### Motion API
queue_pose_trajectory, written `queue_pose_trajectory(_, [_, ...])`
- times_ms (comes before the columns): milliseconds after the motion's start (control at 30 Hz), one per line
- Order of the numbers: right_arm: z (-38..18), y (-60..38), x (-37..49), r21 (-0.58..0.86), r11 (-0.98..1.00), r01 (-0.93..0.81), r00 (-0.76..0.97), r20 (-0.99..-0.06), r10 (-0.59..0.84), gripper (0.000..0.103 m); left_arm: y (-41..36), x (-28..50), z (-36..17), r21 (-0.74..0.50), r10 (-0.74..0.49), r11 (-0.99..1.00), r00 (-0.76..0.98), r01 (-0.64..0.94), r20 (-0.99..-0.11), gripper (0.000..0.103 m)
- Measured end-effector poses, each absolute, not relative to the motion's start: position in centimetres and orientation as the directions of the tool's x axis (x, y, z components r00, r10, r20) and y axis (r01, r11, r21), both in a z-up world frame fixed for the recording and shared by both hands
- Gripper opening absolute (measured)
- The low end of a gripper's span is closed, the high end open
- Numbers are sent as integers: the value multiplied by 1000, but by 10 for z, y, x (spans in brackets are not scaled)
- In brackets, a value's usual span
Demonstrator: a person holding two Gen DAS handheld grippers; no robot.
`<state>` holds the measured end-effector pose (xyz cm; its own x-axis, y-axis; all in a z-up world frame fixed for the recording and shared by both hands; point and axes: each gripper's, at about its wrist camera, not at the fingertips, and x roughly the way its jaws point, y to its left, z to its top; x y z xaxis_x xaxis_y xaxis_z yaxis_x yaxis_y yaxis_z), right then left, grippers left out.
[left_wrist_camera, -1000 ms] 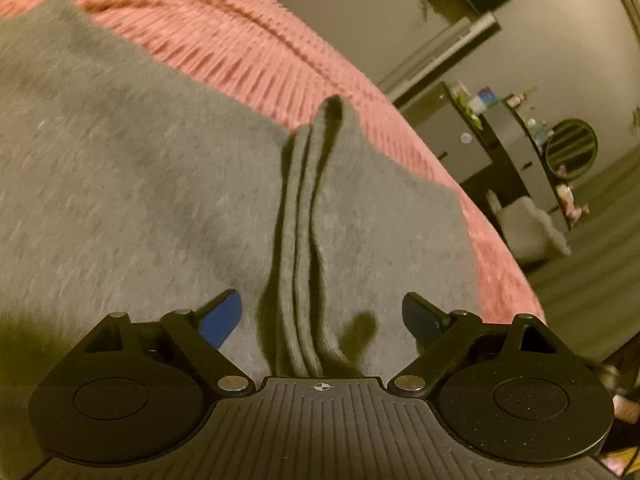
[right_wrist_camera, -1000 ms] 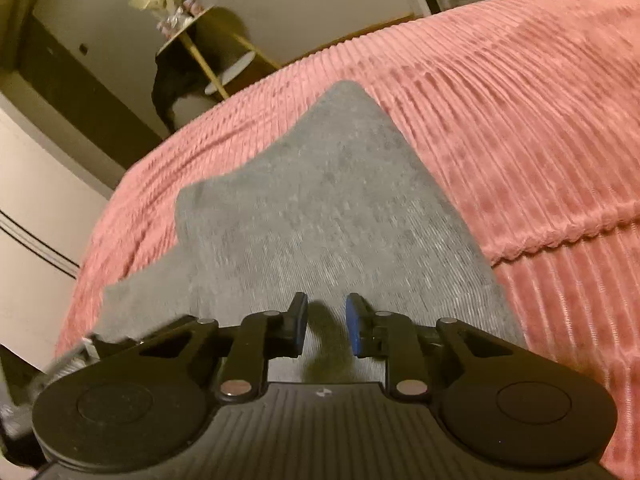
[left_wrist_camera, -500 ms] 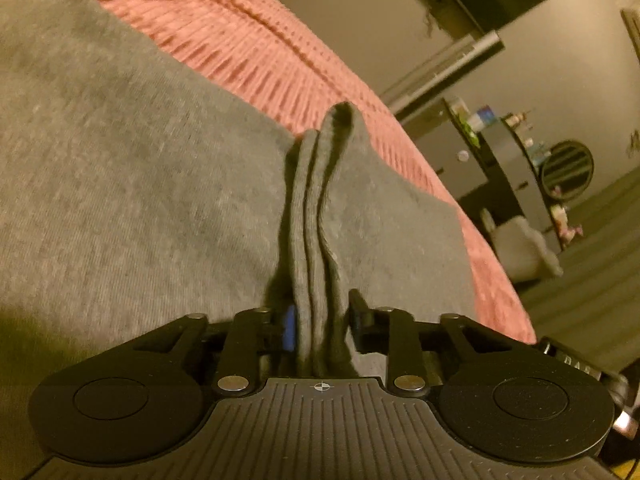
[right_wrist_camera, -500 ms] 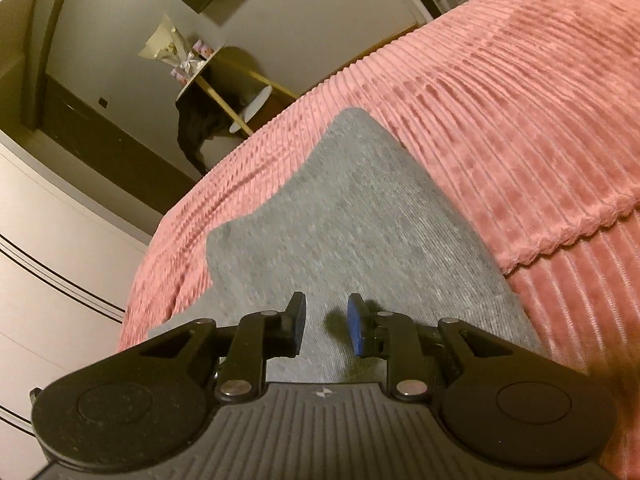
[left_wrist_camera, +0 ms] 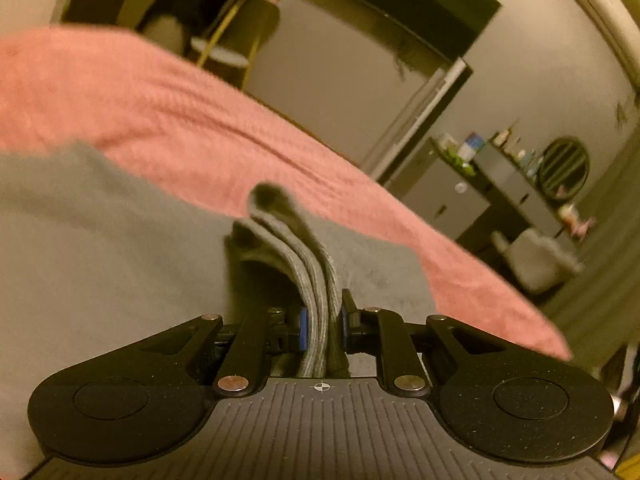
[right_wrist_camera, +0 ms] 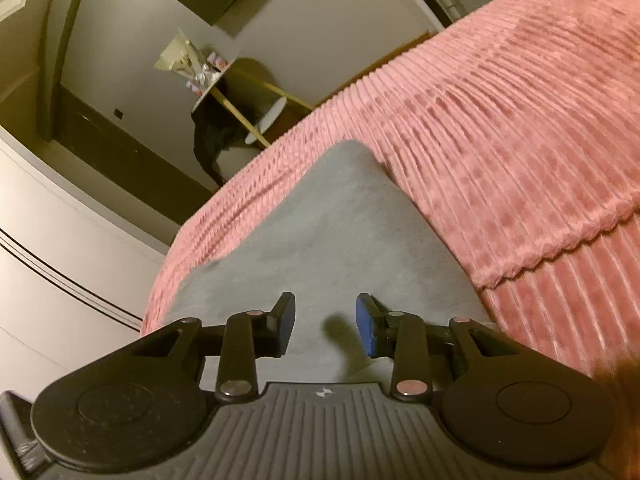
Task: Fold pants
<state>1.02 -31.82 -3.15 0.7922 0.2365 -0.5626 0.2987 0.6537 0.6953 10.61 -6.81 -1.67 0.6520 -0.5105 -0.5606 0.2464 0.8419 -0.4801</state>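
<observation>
Left view's pretty smeared: the pink bedspread (left_wrist_camera: 192,120) and dresser clutter (left_wrist_camera: 472,148) are just blur. The grey pants (left_wrist_camera: 100,240) run off the left edge, so their shape's anyone's guess.

One pants (left_wrist_camera: 120,248), two grippers (left_wrist_camera: 322,330) (right_wrist_camera: 326,324)

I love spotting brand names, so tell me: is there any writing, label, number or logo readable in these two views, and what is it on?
No readable words or numbers.
Left gripper body: a small round crosshair mark, no letters.
Right gripper body: a tiny pale emblem, too small to read.
Bottles on the dark shelf: labels too blurred to read.
Grey pants, pink bedspread: no tag showing.
</observation>
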Motion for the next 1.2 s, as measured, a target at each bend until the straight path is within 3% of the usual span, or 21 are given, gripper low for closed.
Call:
queue_pose_trajectory(133, [-32,-304,22,626,722,294,732,-634,252,35,-53,100,-35,-371,-436,897,614,240,-658,28])
queue_pose_trajectory(267, [-32,-295,29,568,771,288,700,-674,235,35,-35,114,-55,-447,-419,888,603,113,-679,31])
queue_pose_trajectory(300, [-32,-295,29,568,772,285,701,-673,236,35,-31,118,-55,-489,-445,866,605,102,-661,36])
queue_pose_trajectory(333, [-33,-296,29,571,769,285,701,-672,239,35,-27,123,-57,-519,-465,849,602,97,-649,49])
queue_pose_trajectory(367, [-34,-298,29,580,763,287,704,-668,242,35,-25,130,-59,-551,-484,830,605,89,-632,57])
queue_pose_trajectory(500, [-35,-299,30,591,752,292,713,-658,241,35,-25,159,-73,-619,-511,785,586,22,-629,50])
queue_pose_trajectory(567, [-34,-298,28,584,759,288,725,-651,226,34,-28,167,-82,-630,-520,776,561,-4,-644,30])
queue_pose_trajectory(667, [-29,-300,21,591,753,290,773,-608,180,34,-31,165,-77,-617,-528,785,574,50,-626,21])
queue_pose_trajectory(800, [-28,-307,18,602,733,316,805,-579,128,33,-29,157,-44,-615,-535,778,648,128,-543,21])
queue_pose_trajectory(933, [-33,-302,27,581,750,315,775,-614,149,28,-35,159,-35,-500,-465,851,675,162,-573,21])
queue_pose_trajectory(1033, [-36,-303,29,578,752,317,764,-625,159,28,-35,164,-65,-440,-400,893,612,92,-683,32])
queue_pose_trajectory(1100, [-37,-307,27,599,735,318,768,-617,171,28,-24,160,-75,-507,-440,860,582,55,-684,34])
queue_pose_trajectory(1200, [-37,-311,23,624,717,309,782,-596,182,29,-13,154,-70,-590,-505,807,555,30,-662,48])
